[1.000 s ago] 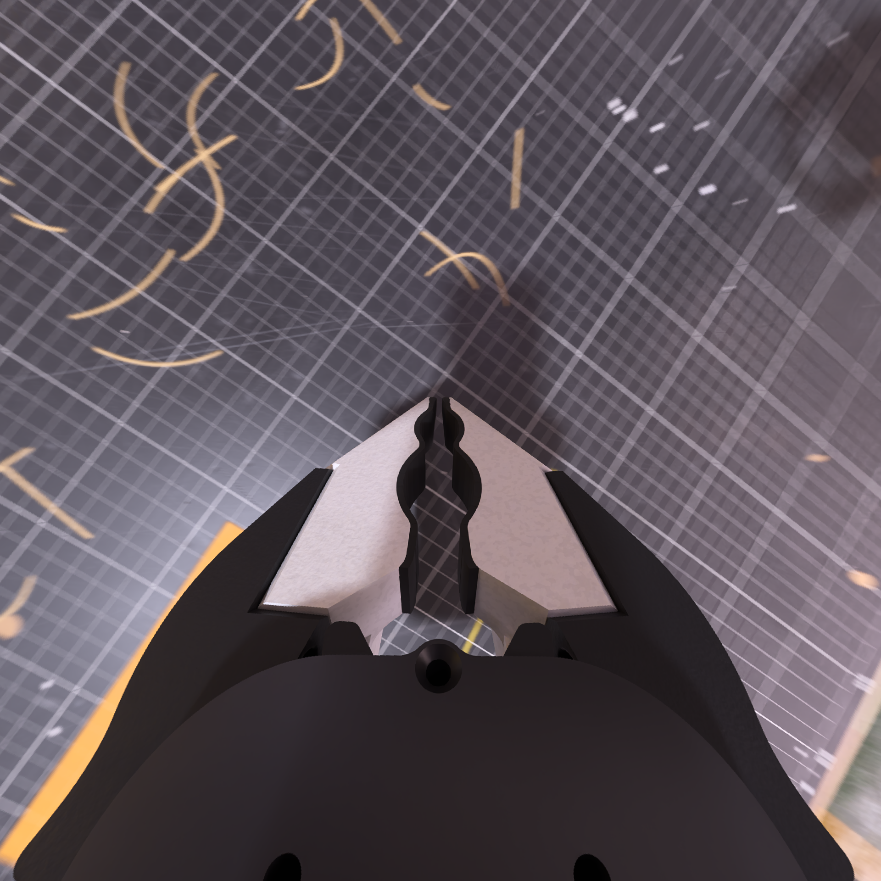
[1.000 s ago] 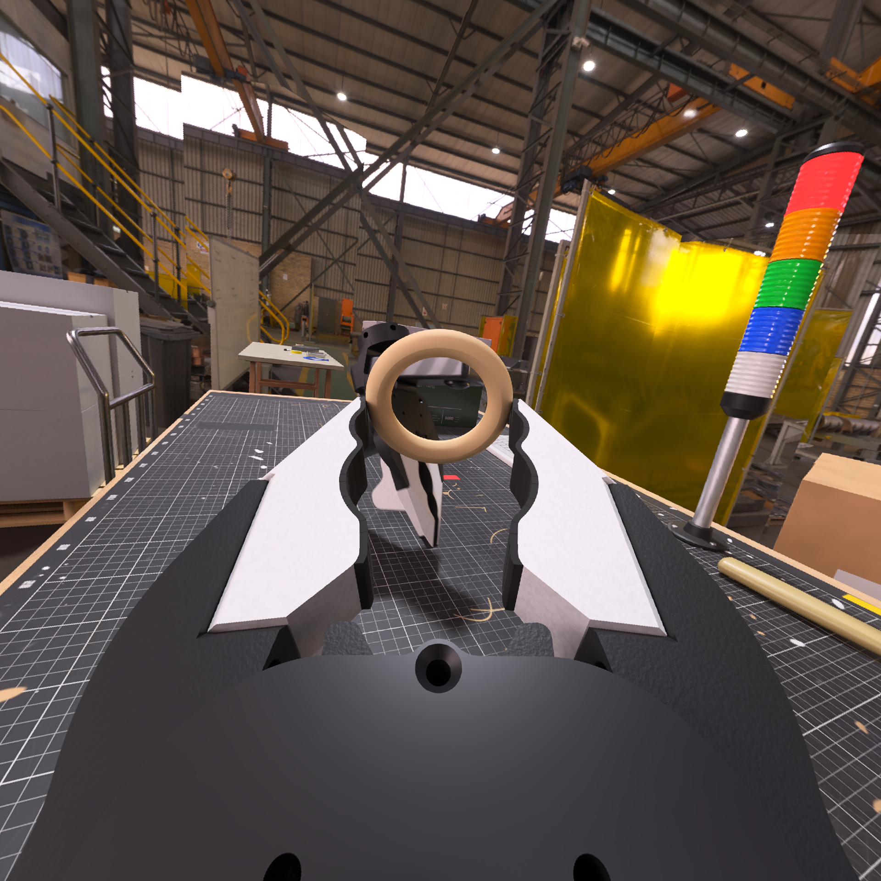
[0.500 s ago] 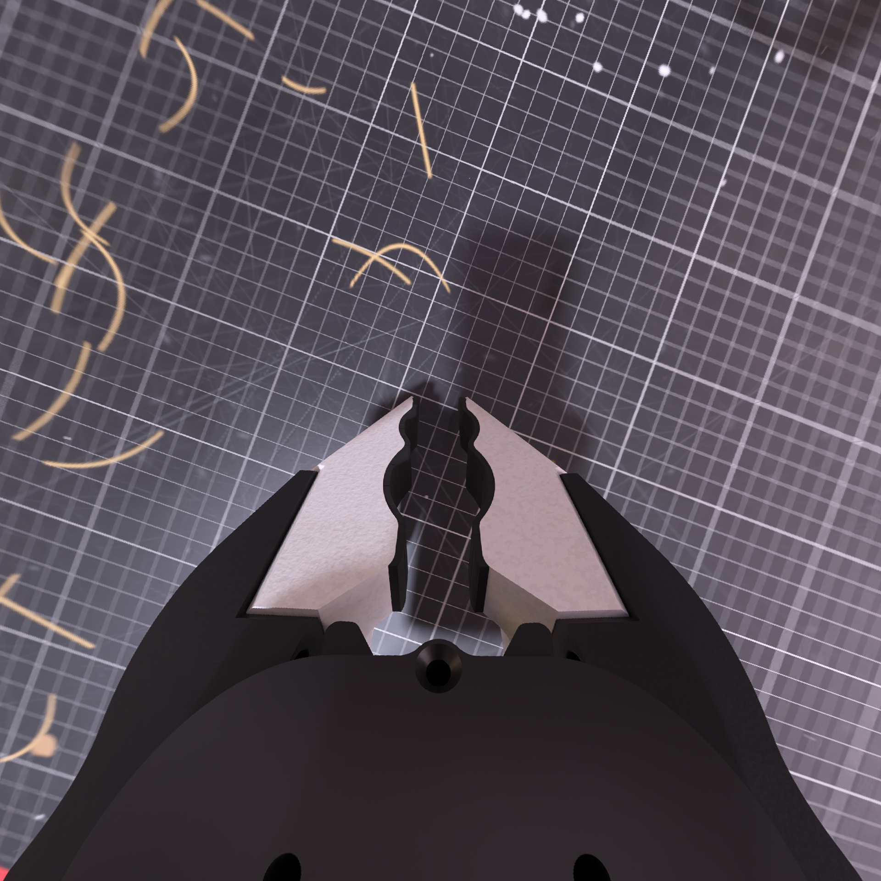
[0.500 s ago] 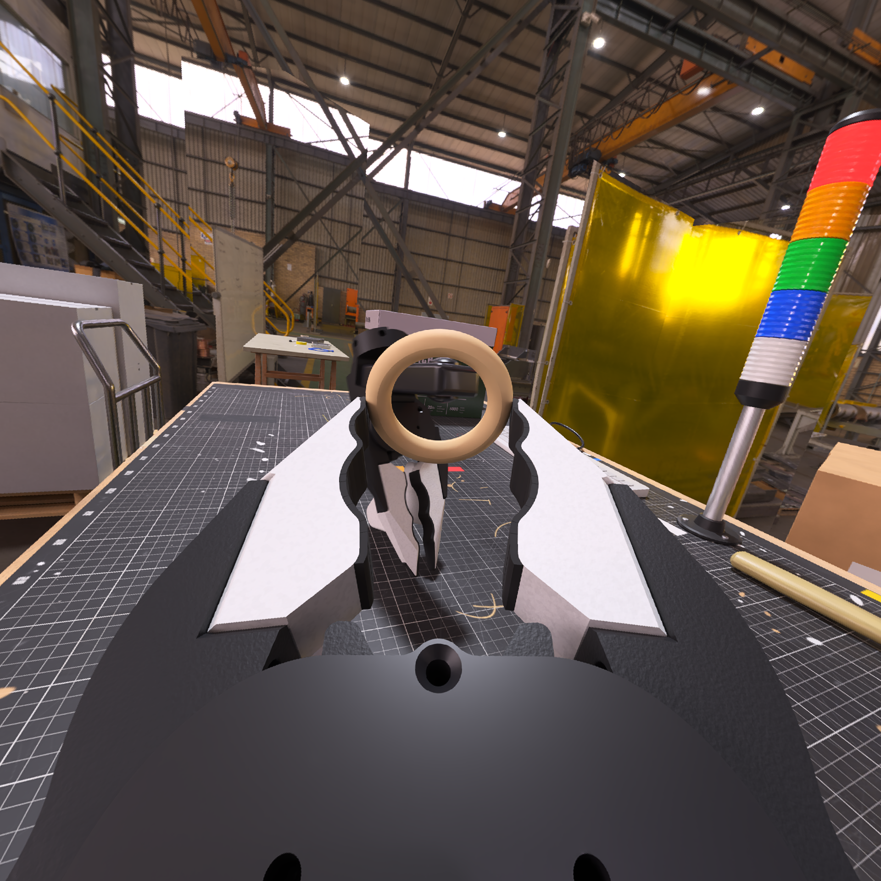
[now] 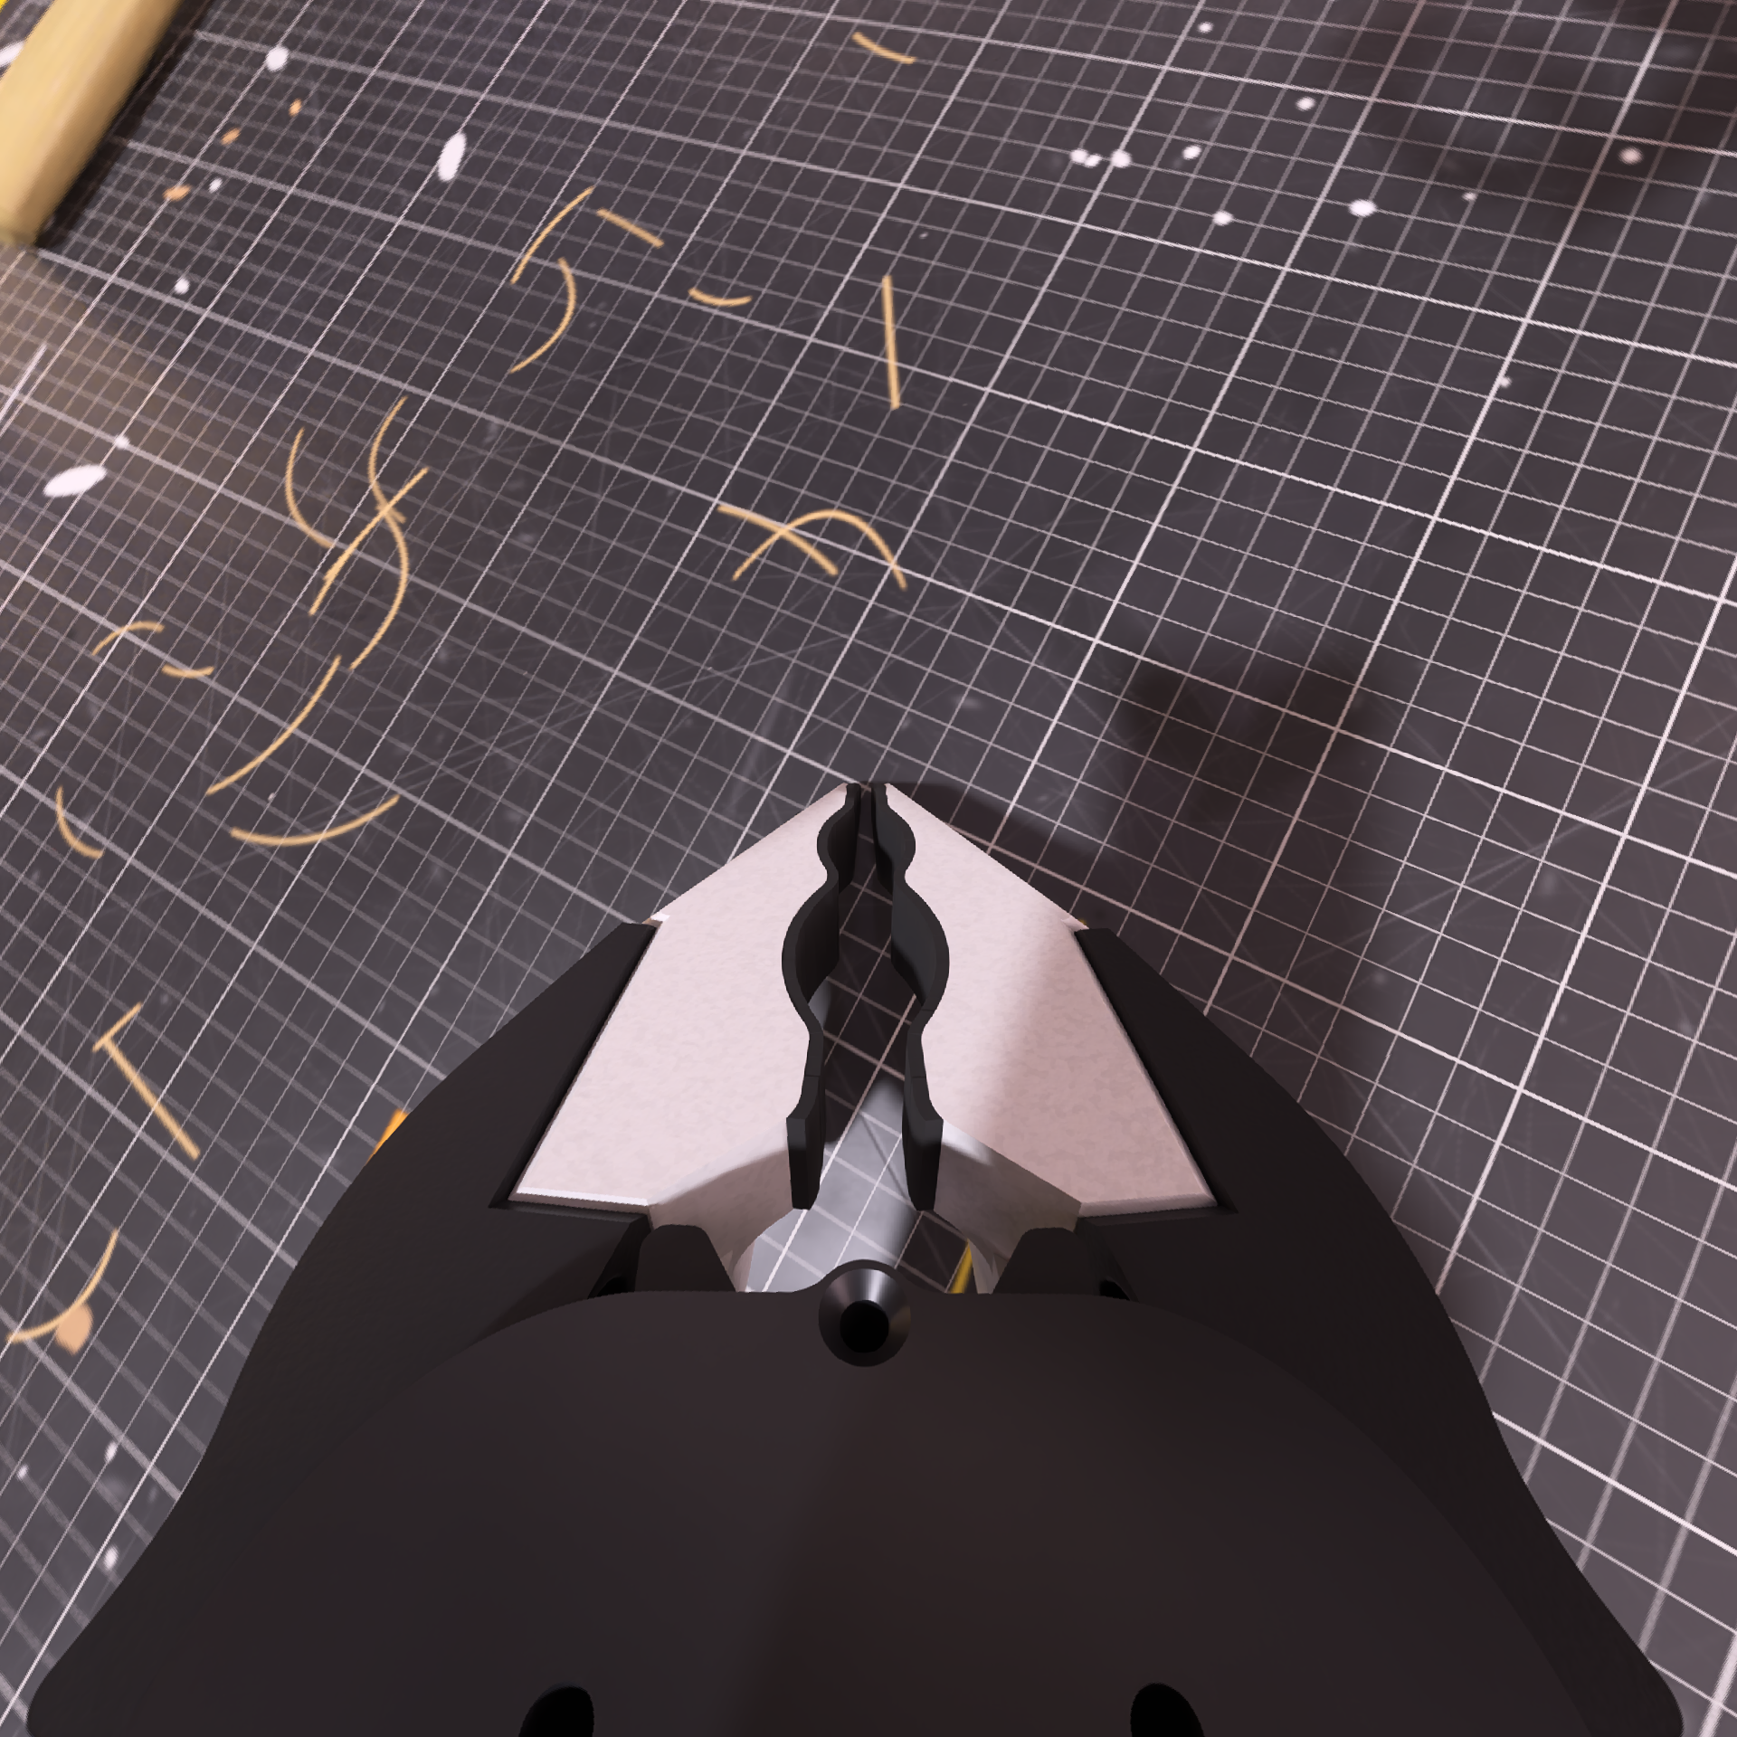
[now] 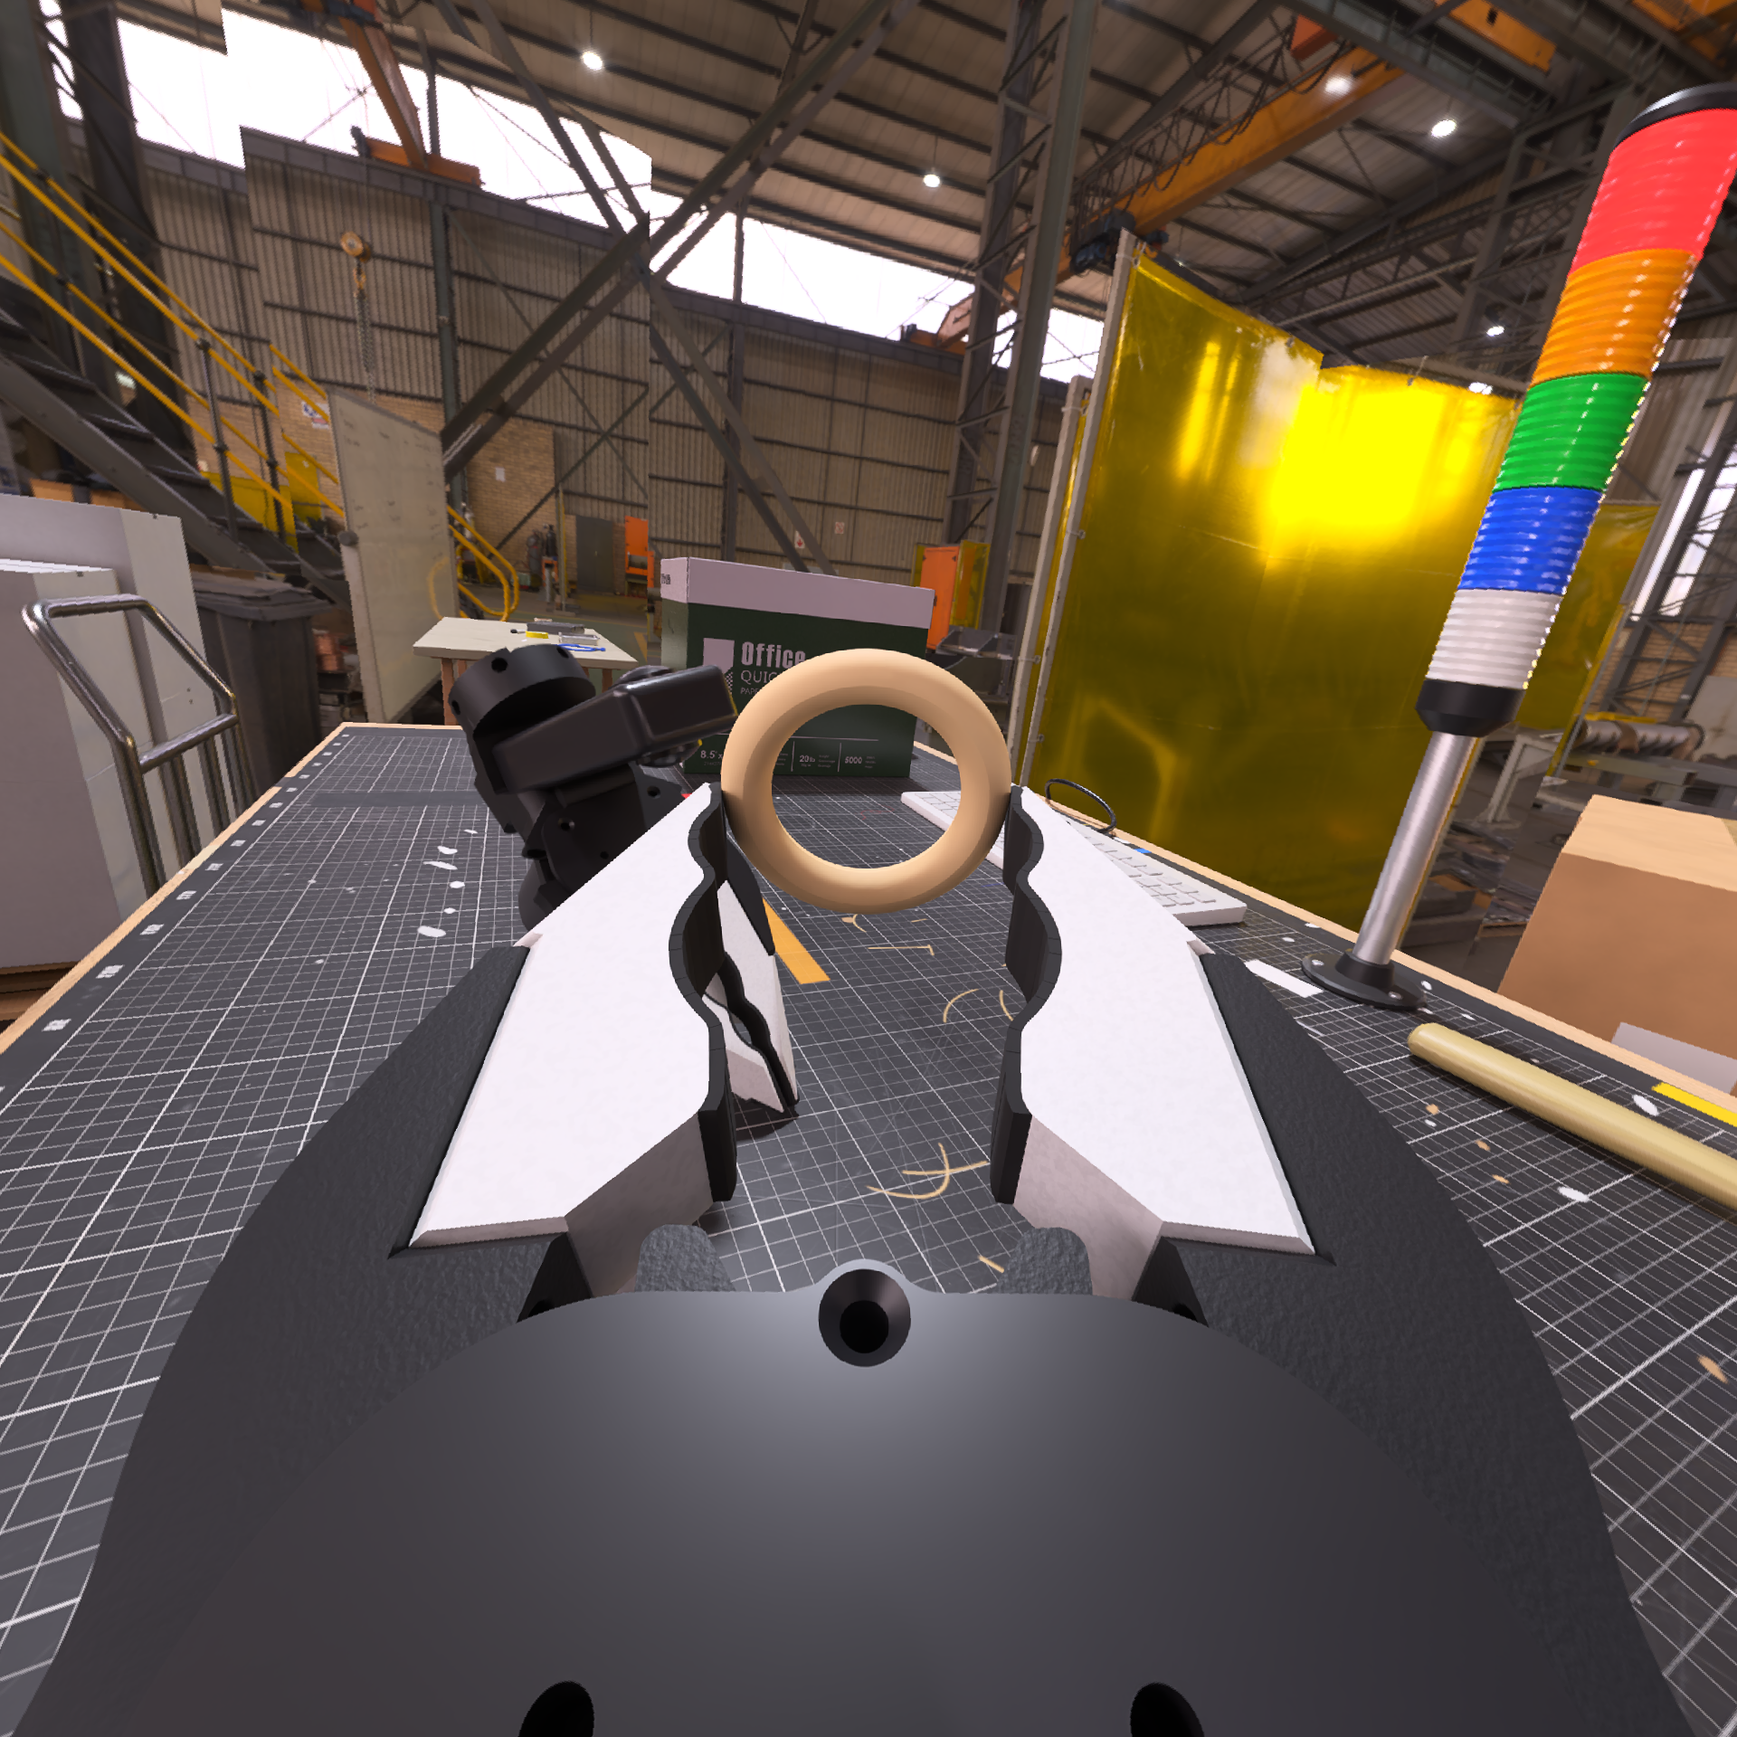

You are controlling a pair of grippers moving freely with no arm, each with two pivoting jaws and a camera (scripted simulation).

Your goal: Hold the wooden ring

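Observation:
The wooden ring (image 6: 865,780) is a pale tan ring held upright between the fingertips of my right gripper (image 6: 865,799), above the dark cutting mat (image 6: 282,940). My right gripper is shut on it, one finger on each side. My left gripper (image 5: 867,791) is shut and empty, pointing down at the mat (image 5: 1222,470). It also shows in the right wrist view (image 6: 602,752), just left of and beyond the ring, its tips down at the mat. The ring does not show in the left wrist view.
A signal tower (image 6: 1541,526) with coloured bands stands at the right. A pale wooden dowel (image 6: 1579,1109) lies on the mat at the right; it also shows in the left wrist view (image 5: 66,113). A green box (image 6: 799,658), a keyboard (image 6: 1109,865) and a cardboard box (image 6: 1635,921) sit farther back. Wood shavings (image 5: 357,564) lie on the mat.
My left gripper opened slightly, then shut again, and moved left in the right wrist view. My right gripper kept the ring and swung, bringing the green box into view.

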